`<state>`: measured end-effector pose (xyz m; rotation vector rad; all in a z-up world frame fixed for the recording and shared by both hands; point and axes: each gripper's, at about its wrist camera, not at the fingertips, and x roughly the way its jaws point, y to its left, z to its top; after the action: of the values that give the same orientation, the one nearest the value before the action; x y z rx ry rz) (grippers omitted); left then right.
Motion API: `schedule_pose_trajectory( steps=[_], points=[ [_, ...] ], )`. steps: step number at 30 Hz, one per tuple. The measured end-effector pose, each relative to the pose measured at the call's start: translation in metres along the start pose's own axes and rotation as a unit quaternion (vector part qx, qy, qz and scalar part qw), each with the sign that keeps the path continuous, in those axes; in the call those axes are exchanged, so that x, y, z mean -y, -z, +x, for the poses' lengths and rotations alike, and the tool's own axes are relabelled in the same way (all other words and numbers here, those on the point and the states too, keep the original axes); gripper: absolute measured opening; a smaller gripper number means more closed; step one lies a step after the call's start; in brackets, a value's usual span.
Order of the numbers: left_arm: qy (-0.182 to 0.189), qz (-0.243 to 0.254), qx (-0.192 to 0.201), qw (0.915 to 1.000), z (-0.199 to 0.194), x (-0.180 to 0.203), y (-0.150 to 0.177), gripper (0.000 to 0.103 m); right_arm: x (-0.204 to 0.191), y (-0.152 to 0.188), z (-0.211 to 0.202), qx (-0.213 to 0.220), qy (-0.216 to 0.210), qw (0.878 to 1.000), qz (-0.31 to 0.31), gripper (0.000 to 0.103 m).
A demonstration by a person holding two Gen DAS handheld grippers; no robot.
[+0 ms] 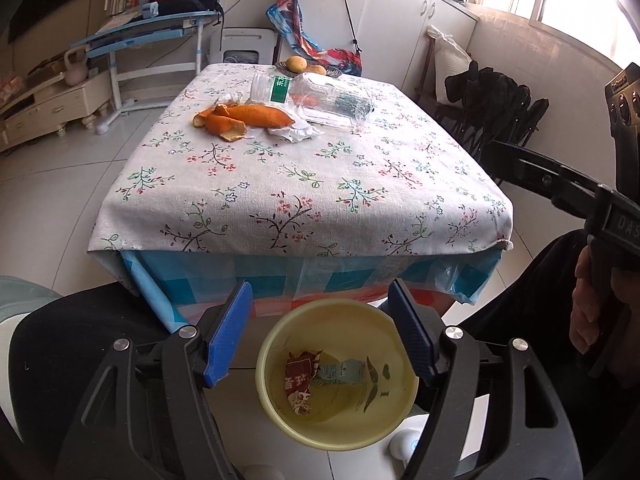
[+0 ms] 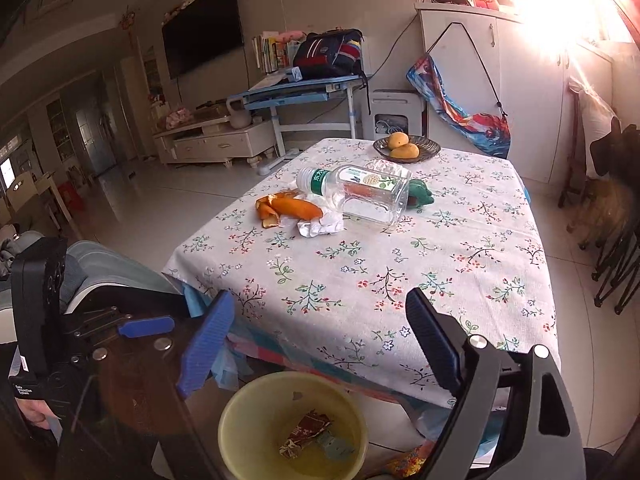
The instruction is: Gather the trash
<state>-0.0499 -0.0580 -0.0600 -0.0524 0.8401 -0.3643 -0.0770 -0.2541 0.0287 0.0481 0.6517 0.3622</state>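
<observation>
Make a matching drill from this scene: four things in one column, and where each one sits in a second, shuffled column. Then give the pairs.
Things
1. orange peel
2. red wrapper
3. mangoes
4. clear bottle

Places
A. in the dark dish at the table's far end
B. at the bottom of the yellow bin
C. lying on its side on the tablecloth
D. on the cloth, beside the crumpled tissue

Pairs: 1-D, 2-B, 3-A, 4-C
</observation>
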Motion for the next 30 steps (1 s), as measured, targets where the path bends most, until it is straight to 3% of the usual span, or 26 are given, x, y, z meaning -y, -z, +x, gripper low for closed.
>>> schedule_pose_trajectory(
  steps=[7, 18, 30],
  points=[
    [-0.023, -0.012, 0.033, 0.9991, -0.011, -0.007, -0.007, 0.071, -0.001, 0.000, -0.001, 0.000, 0.002, 1.000, -0.002, 0.084],
    [-0.092, 0.010, 0.095, 0.9912, -0.042, -0.026, -0.044, 0.078, -0.004, 0.001, 0.003, -0.008, 0.009, 1.000, -0.016, 0.084],
    [-0.104, -0.008, 0.088, 0.9906, -0.037, -0.046, -0.040, 0.079, -0.011, 0.002, 0.005, -0.013, 0.014, 0.999, -0.036, 0.084]
  ],
)
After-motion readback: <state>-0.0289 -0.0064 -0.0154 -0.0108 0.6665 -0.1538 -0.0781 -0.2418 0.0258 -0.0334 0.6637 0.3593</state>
